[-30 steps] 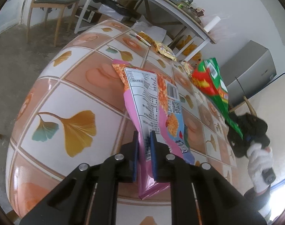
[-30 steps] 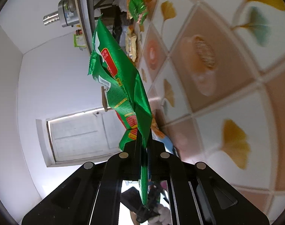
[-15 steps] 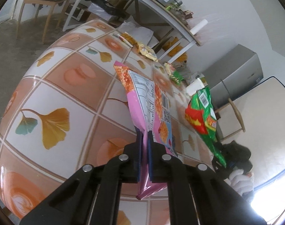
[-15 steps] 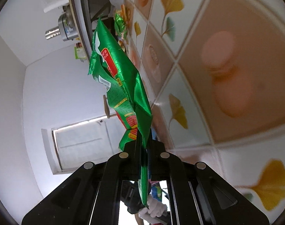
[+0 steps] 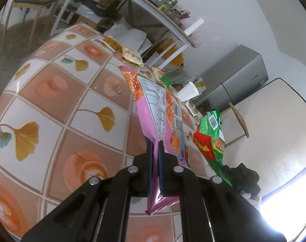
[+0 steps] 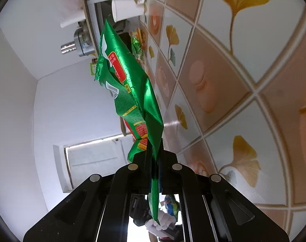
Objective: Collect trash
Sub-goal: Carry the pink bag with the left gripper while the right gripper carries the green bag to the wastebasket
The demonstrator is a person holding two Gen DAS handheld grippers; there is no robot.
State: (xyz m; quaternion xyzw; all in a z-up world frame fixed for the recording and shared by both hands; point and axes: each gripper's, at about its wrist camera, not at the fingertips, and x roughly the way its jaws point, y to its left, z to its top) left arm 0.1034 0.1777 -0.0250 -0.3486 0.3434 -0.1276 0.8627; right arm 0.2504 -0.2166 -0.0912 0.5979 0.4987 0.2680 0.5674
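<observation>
My left claw (image 5: 155, 144) pinches the pink wrapper (image 5: 157, 109) above the worktop (image 5: 52, 109); my right claw (image 6: 154, 151) pinches the green wrapper (image 6: 130, 86) beside it. I should keep both pinches firm and carry them slowly.

Flat pink foil snack bag with orange print and white nutrition panel (image 5: 160, 119): held upright above the tiled worktop (image 5: 52, 104), pinched near its lower end, top edge free. Crinkled green foil snack bag with red label and barcode (image 6: 130, 92): likewise aloft, clamped at its lower part, creased, top torn open.
</observation>
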